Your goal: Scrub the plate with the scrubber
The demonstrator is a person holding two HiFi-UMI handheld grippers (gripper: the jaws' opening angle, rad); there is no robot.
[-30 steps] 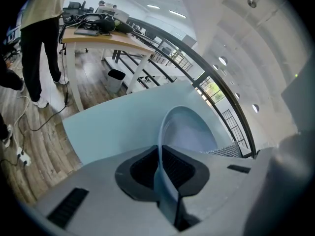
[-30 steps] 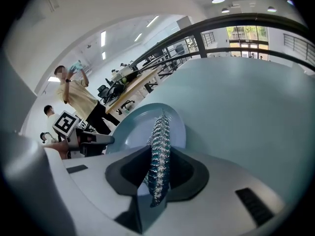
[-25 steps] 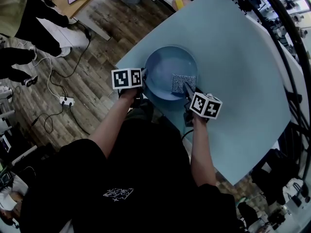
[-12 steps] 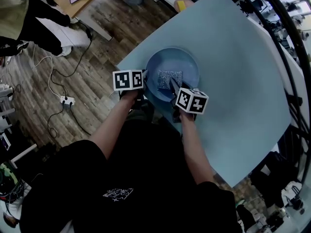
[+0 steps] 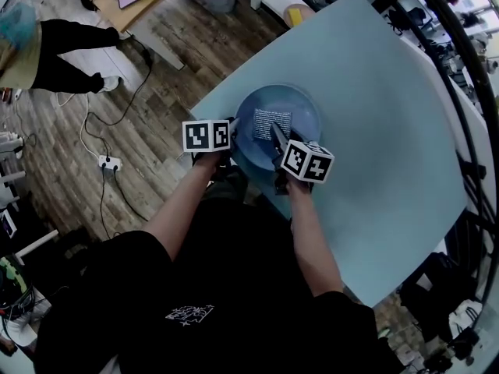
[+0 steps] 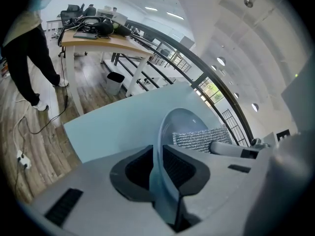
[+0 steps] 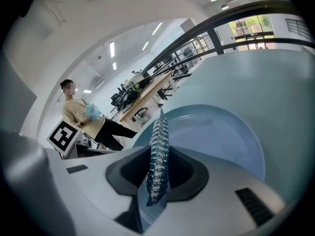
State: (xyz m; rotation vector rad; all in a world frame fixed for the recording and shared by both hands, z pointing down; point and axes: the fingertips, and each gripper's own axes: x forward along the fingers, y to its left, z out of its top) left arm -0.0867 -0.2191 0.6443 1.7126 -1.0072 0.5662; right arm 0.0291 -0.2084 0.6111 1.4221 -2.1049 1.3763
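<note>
Our left tongs point(image 6: 158, 172) are clamping the rim of the blue plate point(image 5: 302, 109) by the counter's point(image 5: 382, 84) left corner, and our right tongs point(image 7: 157, 175) are pinching the mesh scrubber point(image 5: 271, 121) against its inside. We are aiming for flat, firm strokes.

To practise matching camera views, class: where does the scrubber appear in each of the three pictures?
Head view: scrubber at upper centre, on the plate.
Left gripper view: scrubber right of centre, beyond the clamped rim.
Right gripper view: scrubber at centre, edge-on between the jaws.
Shared landmark: the blue plate.
</note>
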